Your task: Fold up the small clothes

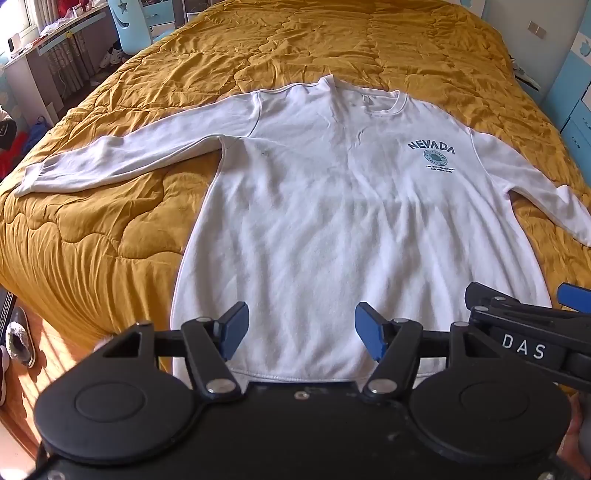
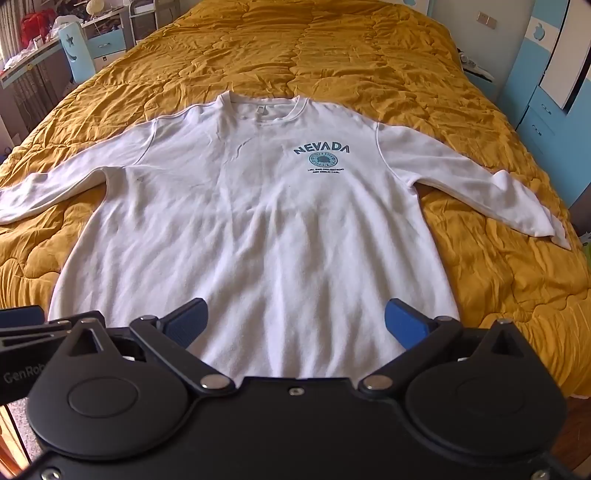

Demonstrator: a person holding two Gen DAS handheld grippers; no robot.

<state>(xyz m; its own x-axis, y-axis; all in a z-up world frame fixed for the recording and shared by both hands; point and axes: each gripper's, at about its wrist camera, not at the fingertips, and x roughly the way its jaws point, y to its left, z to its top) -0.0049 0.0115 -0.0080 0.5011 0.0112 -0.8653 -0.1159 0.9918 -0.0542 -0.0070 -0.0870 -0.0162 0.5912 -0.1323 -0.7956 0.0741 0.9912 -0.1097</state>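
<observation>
A white long-sleeved sweatshirt (image 1: 325,221) with a blue "NEVADA" print lies flat and face up on the bed, both sleeves spread out; it also shows in the right wrist view (image 2: 258,229). My left gripper (image 1: 301,330) is open and empty, above the hem at its left half. My right gripper (image 2: 295,325) is open and empty, above the hem at its right half. The right gripper also shows at the right edge of the left wrist view (image 1: 517,306). The left sleeve cuff (image 1: 29,181) lies near the bed's left side.
A mustard quilted bedspread (image 1: 332,48) covers the bed (image 2: 369,55). A desk and a blue chair (image 1: 129,22) stand at the far left. Blue drawers (image 2: 546,110) stand at the right. Slippers (image 1: 18,339) lie on the wooden floor at the left.
</observation>
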